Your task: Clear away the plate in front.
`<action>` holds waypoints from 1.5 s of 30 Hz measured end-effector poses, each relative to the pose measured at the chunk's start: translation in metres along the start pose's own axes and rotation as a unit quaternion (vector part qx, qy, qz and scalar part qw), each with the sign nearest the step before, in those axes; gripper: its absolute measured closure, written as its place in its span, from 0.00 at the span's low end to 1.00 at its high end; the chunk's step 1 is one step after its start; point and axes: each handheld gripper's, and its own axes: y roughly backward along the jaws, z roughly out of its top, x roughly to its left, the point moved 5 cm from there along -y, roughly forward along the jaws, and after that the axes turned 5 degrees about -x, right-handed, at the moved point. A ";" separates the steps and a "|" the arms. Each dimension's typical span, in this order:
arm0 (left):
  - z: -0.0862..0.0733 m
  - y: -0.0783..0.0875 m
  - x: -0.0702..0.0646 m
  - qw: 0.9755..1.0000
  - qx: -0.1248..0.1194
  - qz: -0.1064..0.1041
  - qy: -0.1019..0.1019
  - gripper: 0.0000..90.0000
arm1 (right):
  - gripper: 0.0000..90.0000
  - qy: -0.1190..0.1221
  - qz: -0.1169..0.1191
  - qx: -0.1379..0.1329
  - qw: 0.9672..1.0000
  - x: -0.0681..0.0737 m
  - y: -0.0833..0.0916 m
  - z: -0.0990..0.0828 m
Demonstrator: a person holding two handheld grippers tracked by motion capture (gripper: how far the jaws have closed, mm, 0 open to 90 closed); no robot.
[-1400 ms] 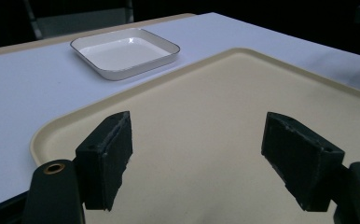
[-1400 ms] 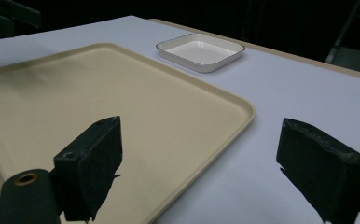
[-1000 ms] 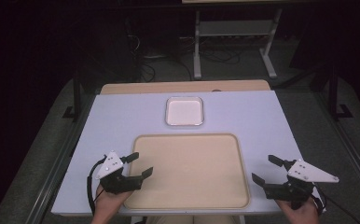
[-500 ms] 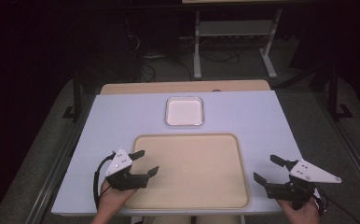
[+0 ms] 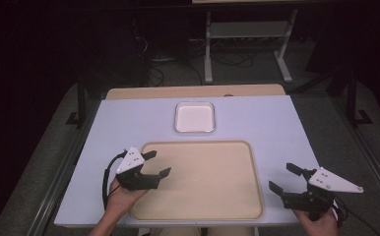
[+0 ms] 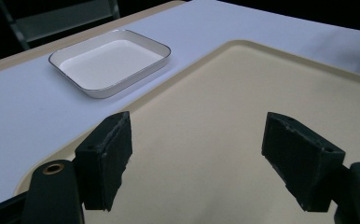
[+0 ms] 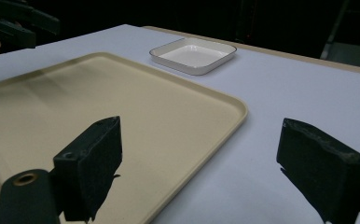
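Now the left gripper point(image 5: 154, 164) hovers over the left edge of the beige tray point(image 5: 203, 206), its jaws spread wide with nothing between them; in the left gripper view point(image 6: 194, 158) the tray's bare surface shows through the gap. That tray lies flat at the near middle of the bench point(image 5: 276, 123), reaching almost to the near edge. Beyond its far rim, just apart from it, sits a small white square dish point(image 5: 194, 117), upright, toward the far edge of the bench. The right gripper point(image 5: 285, 179) is held near the bench's near right corner, just off the tray's right rim, jaws likewise parted and holding nothing; the right gripper view point(image 7: 201, 163) looks across the tray's corner toward the dish.
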 end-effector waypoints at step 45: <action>0.064 -0.094 0.079 0.995 0.072 -0.001 0.065 0.33 | 0.15 0.012 0.002 0.012 1.000 0.002 -0.002 -0.002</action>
